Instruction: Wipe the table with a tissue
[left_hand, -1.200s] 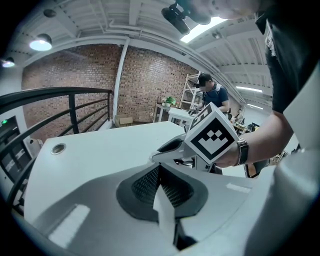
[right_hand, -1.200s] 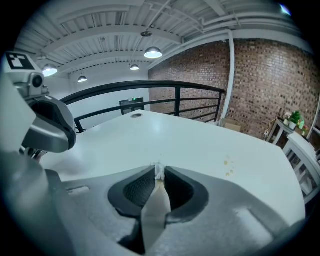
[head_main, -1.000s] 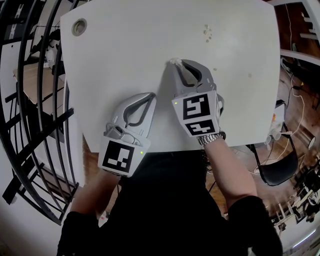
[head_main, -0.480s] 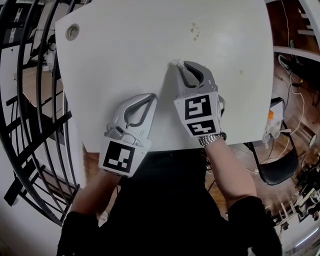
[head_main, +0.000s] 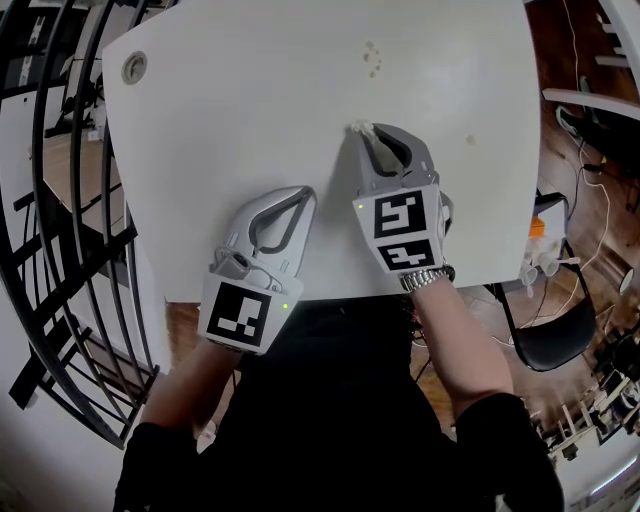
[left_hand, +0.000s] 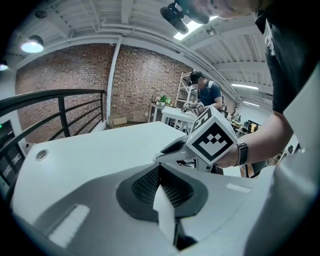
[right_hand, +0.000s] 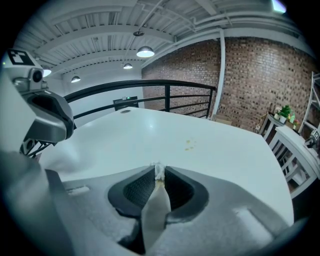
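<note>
The right hand-held gripper (head_main: 361, 131) lies low over the middle of the white bench (head_main: 240, 110). Its jaws are pressed together on a small crumpled tissue (right_hand: 159, 171), and a white tuft of it pokes out past the tips, close down at the bench top (whether it actually touches the surface cannot be told). The left hand-held gripper (head_main: 306, 194) sits just to the left and nearer, its tips over the bench and its body overhanging the near edge. Its jaws are closed tip to tip with nothing between them. The two grippers are near each other but apart. Farther across the bench, beyond the tissue, lies a small cluster of yellowish crumbs (head_main: 372, 58), and a single speck (head_main: 470, 140) sits off to the right. A round cable hole (head_main: 133, 67) marks the far left corner. A wristwatch (head_main: 422, 279) shows on the right wrist. A black railing (head_main: 70, 200) runs along the left of the bench, and a dark chair (head_main: 548, 335) stands on the wooden floor to the right.
</note>
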